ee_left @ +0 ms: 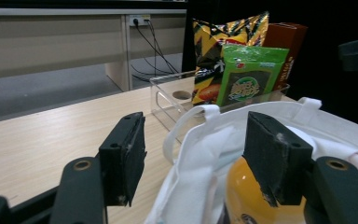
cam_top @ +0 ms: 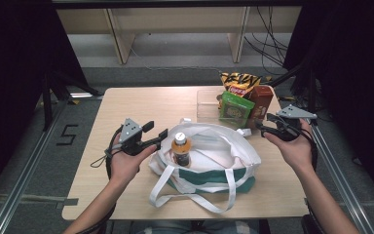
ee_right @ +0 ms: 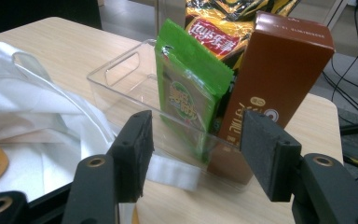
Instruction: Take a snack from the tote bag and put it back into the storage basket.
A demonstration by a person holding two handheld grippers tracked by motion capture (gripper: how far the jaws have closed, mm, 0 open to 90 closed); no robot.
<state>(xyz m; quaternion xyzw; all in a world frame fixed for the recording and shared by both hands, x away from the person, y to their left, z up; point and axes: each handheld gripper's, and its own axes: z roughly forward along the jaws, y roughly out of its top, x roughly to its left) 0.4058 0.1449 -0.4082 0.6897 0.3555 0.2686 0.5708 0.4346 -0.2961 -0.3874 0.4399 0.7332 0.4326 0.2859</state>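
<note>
Apparently mid-packing, the right gripper (cam_top: 264, 126), jaws spread and empty at right of the frame, faces the green packet (cam_top: 235, 110) in the clear bin (cam_top: 205, 105), needing a forward reach to pinch it, while the left gripper (cam_top: 157, 134), also spread, hovers beside the tote bag (cam_top: 219, 156) holding a bottle (cam_top: 180, 149) at centre.

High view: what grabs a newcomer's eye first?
The white tote bag lying open at the table's middle, with an orange-capped bottle standing in it. Behind it, at the far right, a clear bin holds a green packet, a yellow chip bag and a brown box. The left tool is open by the bag's rim, and the right tool is open just short of the bin.
</note>
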